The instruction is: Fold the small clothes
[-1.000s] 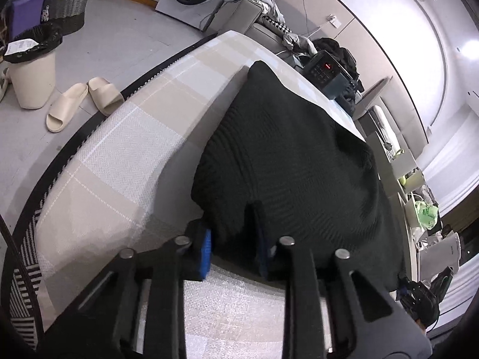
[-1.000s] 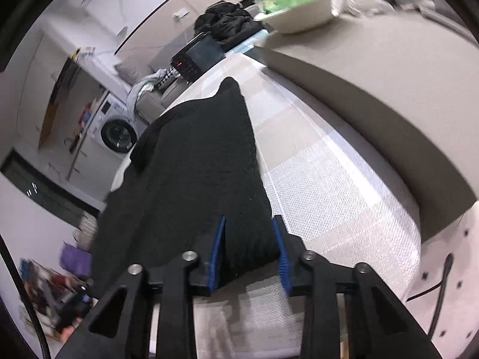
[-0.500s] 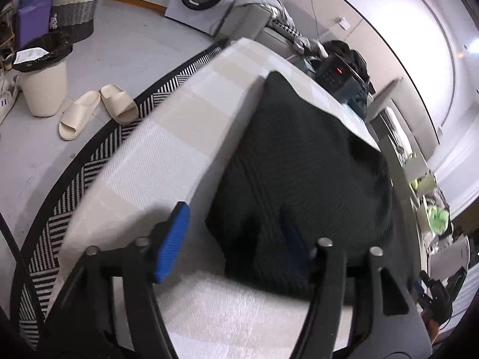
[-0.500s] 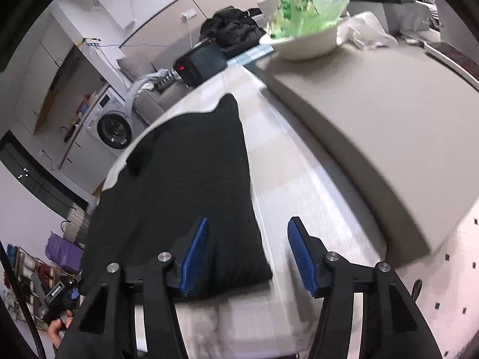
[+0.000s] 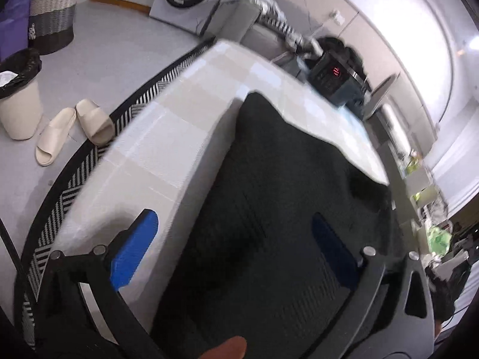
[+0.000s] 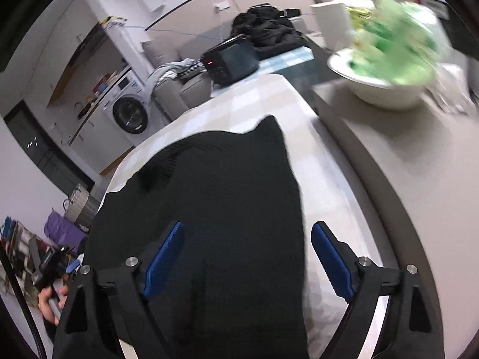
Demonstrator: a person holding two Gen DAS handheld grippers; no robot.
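Observation:
A black knit garment (image 5: 284, 203) lies folded flat on the pale checked table (image 5: 167, 137). It also shows in the right wrist view (image 6: 227, 197). My left gripper (image 5: 236, 251) is open wide and empty, raised over the garment's near left edge. My right gripper (image 6: 248, 254) is open wide and empty, raised over the garment's near right edge. Neither gripper touches the cloth.
A black appliance with a red display (image 5: 332, 77) stands at the table's far end. A white bowl of green stuff (image 6: 389, 68) sits on a grey counter (image 6: 404, 161) to the right. Slippers (image 5: 74, 125), a bin (image 5: 18, 101) and a basket (image 5: 51, 21) are on the floor left.
Both grippers let go of the garment's near edge, opened wide and lifted up and back. The garment now lies released on the table.

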